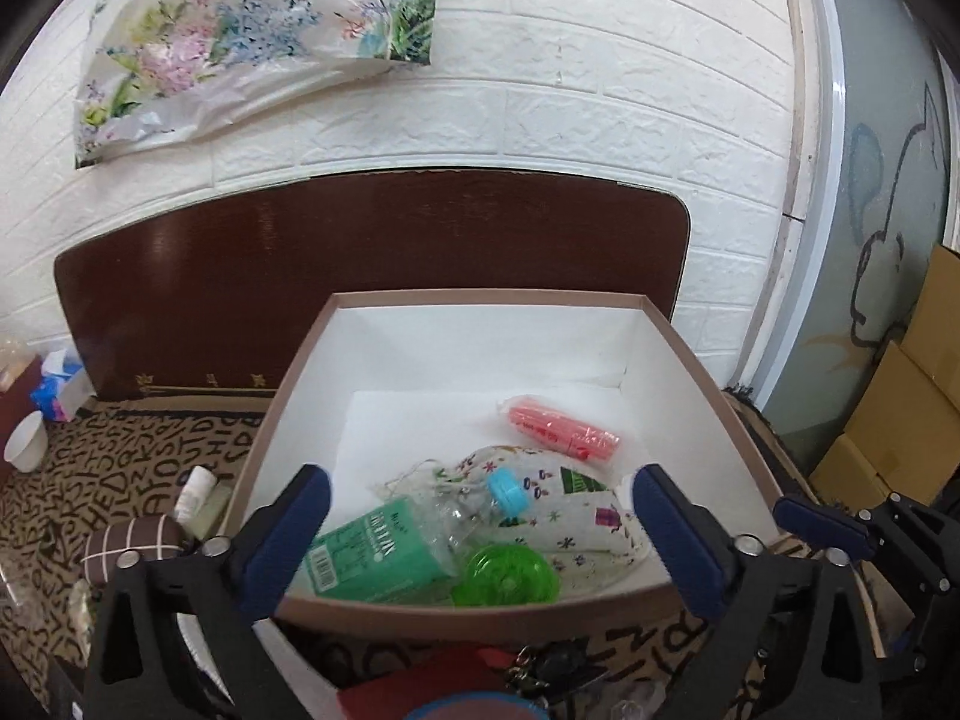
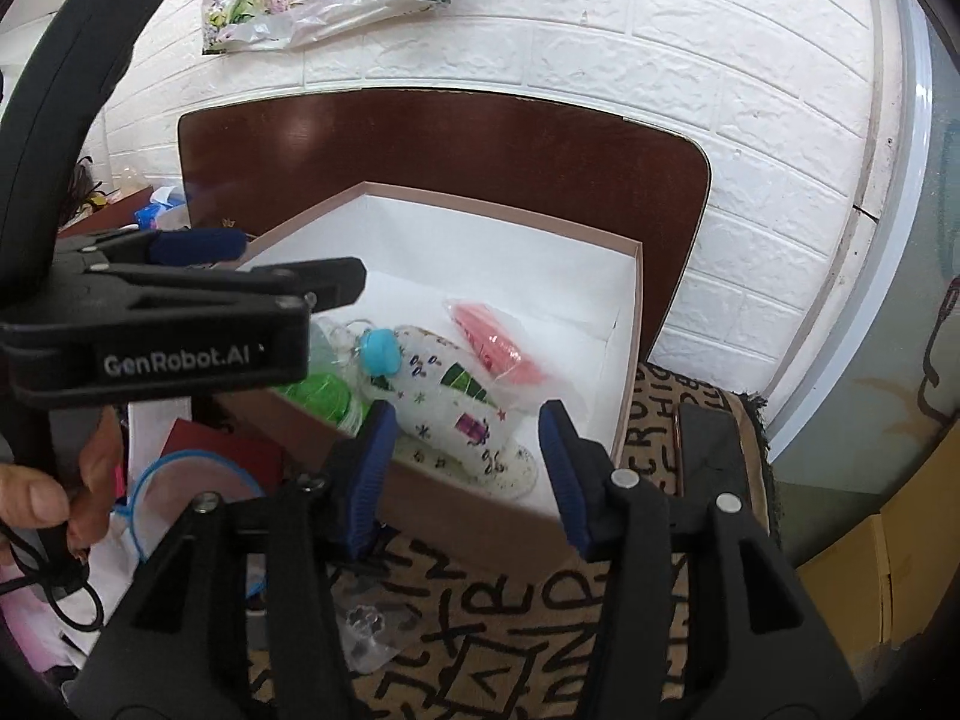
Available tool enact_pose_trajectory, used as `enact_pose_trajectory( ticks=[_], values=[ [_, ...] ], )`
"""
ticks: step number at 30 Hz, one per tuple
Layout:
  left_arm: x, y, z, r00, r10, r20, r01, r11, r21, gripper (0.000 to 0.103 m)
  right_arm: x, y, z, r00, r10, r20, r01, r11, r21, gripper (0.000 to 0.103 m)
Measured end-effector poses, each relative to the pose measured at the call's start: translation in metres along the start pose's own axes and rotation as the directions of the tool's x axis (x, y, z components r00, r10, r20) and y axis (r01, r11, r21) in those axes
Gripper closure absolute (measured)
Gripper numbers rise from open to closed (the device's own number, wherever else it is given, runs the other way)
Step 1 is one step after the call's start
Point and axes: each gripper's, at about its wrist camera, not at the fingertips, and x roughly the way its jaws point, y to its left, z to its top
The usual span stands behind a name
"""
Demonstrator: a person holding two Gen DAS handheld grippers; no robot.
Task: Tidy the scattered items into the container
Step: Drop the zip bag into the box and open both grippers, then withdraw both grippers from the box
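Observation:
A brown box with a white inside (image 1: 468,360) (image 2: 627,324) stands on a letter-patterned mat. In it lie a green packet (image 1: 375,549), a green round lid (image 1: 507,582) (image 2: 318,393), a patterned white pouch (image 1: 570,504) (image 2: 456,408), a small blue cap (image 1: 509,495) (image 2: 380,352) and a red wrapped packet (image 1: 564,429) (image 2: 498,345). My left gripper (image 1: 480,534) is open and empty over the box's near edge. My right gripper (image 2: 468,468) is open and empty at the box's near right corner.
Left of the box lie a brown checked pouch (image 1: 132,546), a white tube (image 1: 195,492) and a paper cup (image 1: 27,441). Before the box are a red card (image 1: 420,684), keys (image 1: 552,675), a blue-rimmed disc (image 2: 192,492) and a clear packet (image 2: 366,630). A dark phone (image 2: 711,450) lies to the right.

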Motion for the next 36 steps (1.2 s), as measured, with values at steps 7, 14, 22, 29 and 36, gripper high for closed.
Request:
enact_pose_trajectory(
  ticks=[7,14,22,29,36],
  values=[
    [-0.024,0.008,-0.029,0.998,-0.043,-0.049,0.042,0.999,-0.024,0.0,-0.023,0.028,-0.037,0.999,0.032,-0.024,-0.032,0.999,0.001,0.046],
    [-0.029,0.007,-0.035,0.999,-0.003,-0.054,0.002,1.0,-0.02,0.0,-0.03,0.047,-0.045,0.999,0.028,-0.023,-0.028,0.999,-0.034,0.046],
    [-0.011,0.004,-0.014,0.999,0.017,-0.048,-0.018,1.0,-0.022,0.0,-0.027,0.047,-0.033,1.0,0.01,0.001,-0.01,0.999,-0.037,0.046],
    [-0.002,-0.011,-0.013,0.999,-0.022,-0.025,0.022,1.0,0.021,0.0,-0.02,0.043,-0.029,1.0,0.001,-0.004,-0.001,0.999,-0.036,0.046],
    [0.005,-0.017,-0.017,0.999,-0.03,-0.029,0.03,0.999,0.028,0.0,-0.014,0.038,-0.031,1.0,-0.002,-0.021,0.001,1.0,-0.031,0.046]
  ],
)
